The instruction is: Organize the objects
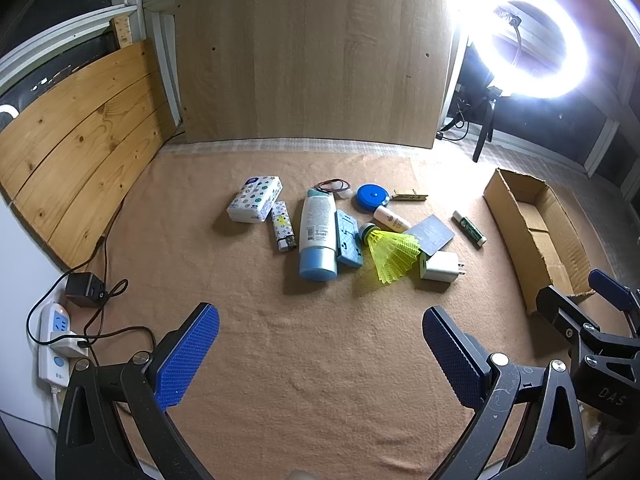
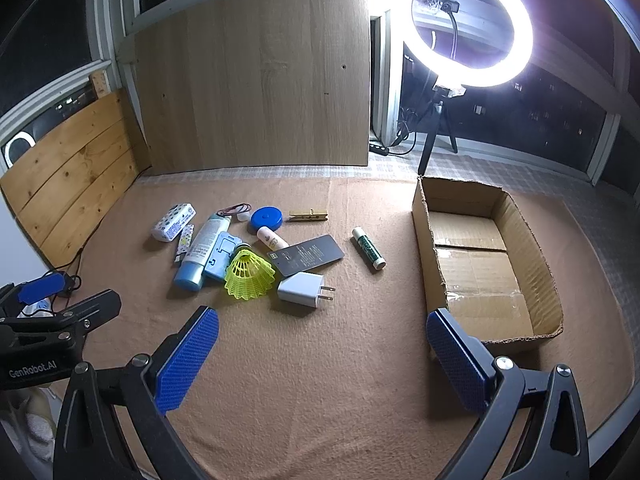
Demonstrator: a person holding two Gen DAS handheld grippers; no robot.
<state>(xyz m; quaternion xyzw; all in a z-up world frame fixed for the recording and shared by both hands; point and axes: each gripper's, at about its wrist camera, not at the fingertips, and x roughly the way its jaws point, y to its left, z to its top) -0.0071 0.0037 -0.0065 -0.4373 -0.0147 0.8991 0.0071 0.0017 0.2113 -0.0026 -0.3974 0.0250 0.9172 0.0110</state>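
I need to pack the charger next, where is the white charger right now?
The white charger lies on the blanket at the near edge of the pile, beside the yellow shuttlecock, left of the cardboard box.

The cloth (image 2: pixel 304 360) under the things is matt and a little rough. The box (image 2: pixel 492 264) is brown corrugated cardboard with glossy tape inside. The shuttlecock (image 2: pixel 250 276) is yellow plastic mesh. The charger (image 2: pixel 300 290) is smooth white plastic. The peg (image 2: pixel 308 215) is wood. The bottle (image 1: pixel 318 236) looks like glossy plastic.
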